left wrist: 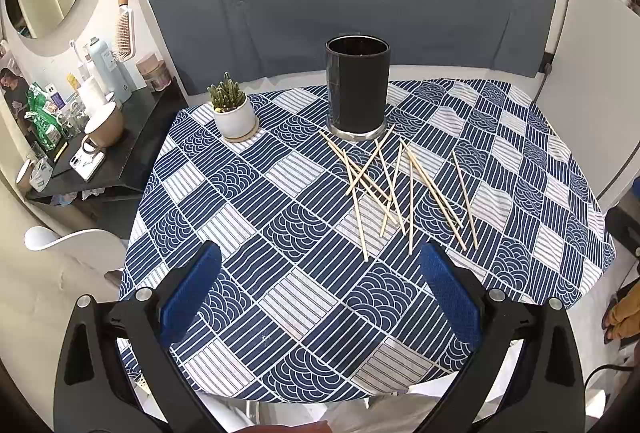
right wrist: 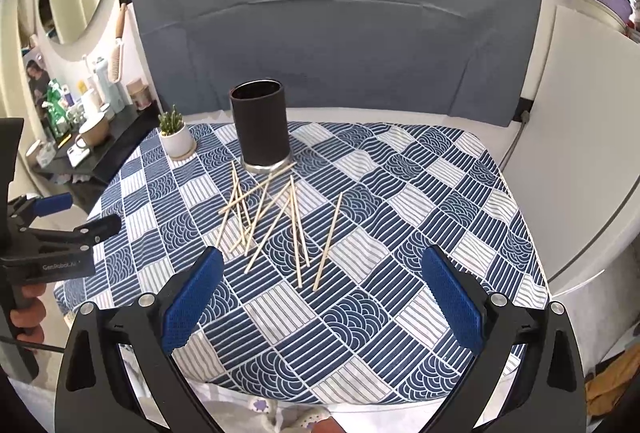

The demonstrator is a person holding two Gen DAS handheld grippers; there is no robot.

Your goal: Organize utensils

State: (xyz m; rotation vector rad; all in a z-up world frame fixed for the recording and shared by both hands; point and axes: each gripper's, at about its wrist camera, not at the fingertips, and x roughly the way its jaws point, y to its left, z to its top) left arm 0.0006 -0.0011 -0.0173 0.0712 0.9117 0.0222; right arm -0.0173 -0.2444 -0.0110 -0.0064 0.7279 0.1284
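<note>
Both my grippers hang above the near edge of the table [left wrist: 280, 313], nothing in either. My left gripper [left wrist: 320, 289] has its blue fingers [left wrist: 188, 293] spread wide, empty, only the patterned tablecloth [right wrist: 380, 313] showing between them. My right gripper [right wrist: 322, 293] is the same: pads [right wrist: 452, 301] wide apart, gripping nothing. In the right wrist view my left gripper also shows from the side at the left edge of the table, fingers apart, with my hand [right wrist: 28, 313] around its handle.

The chopsticks [left wrist: 394, 185] are a loose heap of pale wooden sticks lying flat on the cloth around the middle of the table, many crossing one another, fanned out toward the near edge. One stick [left wrist: 465, 199] lies a bit apart on the right side of the heap. The far ends of a couple of sticks reach the base of the holder [left wrist: 357, 87], touching or nearly so; can't tell which.

The holder is a black cylinder with a silver base ring, upright, toward the far edge of the table, just beyond the heap. Inside looks dark, contents can't tell.

A small potted cactus [left wrist: 232, 111] in a white pot sits near the far-left corner, left of the holder, apart from it.
</note>
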